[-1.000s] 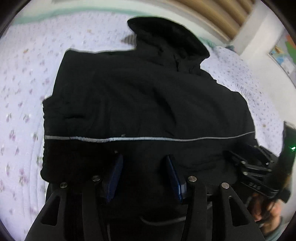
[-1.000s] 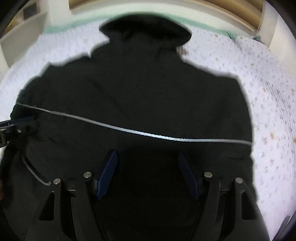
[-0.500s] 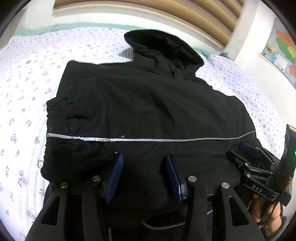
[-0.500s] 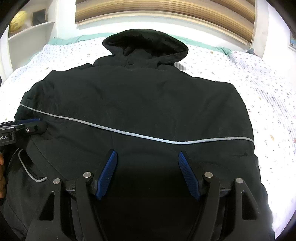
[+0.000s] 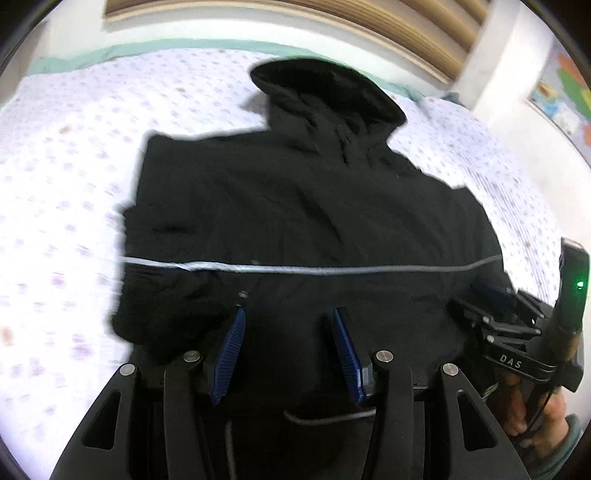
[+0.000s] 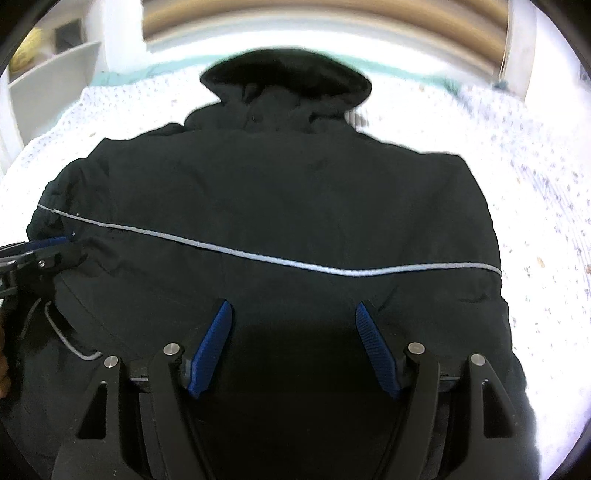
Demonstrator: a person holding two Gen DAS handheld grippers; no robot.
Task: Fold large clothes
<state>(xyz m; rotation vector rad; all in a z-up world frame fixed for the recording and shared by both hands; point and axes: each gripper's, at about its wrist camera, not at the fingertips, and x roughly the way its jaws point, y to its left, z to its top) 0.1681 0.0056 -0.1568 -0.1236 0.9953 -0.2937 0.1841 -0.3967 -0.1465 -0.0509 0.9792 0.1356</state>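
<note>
A large black hooded jacket (image 5: 314,206) (image 6: 277,192) lies spread flat on the bed, hood (image 5: 325,88) at the far end. A thin reflective stripe (image 5: 332,271) (image 6: 258,254) crosses its lower part. My left gripper (image 5: 288,312) hovers over the near left part of the jacket, below the stripe, jaws open, only flat fabric beneath. My right gripper (image 6: 293,304) stands open wider over the near right part. Each gripper shows in the other's view: the right gripper (image 5: 491,314) at the jacket's right edge, the left gripper (image 6: 37,254) at its left edge. Both views are slightly blurred.
The bed (image 5: 74,147) (image 6: 535,184) has a white sheet with small flowers, showing on both sides of the jacket. A slatted wooden headboard (image 5: 332,18) runs behind it. A white shelf (image 6: 55,62) stands far left and a map poster (image 5: 565,92) hangs right. A hand (image 5: 535,417) holds the right gripper.
The left wrist view has risen and pulled back, so the jacket looks smaller and more sheet shows. The right wrist view has hardly shifted. Both grippers keep the same opening.
</note>
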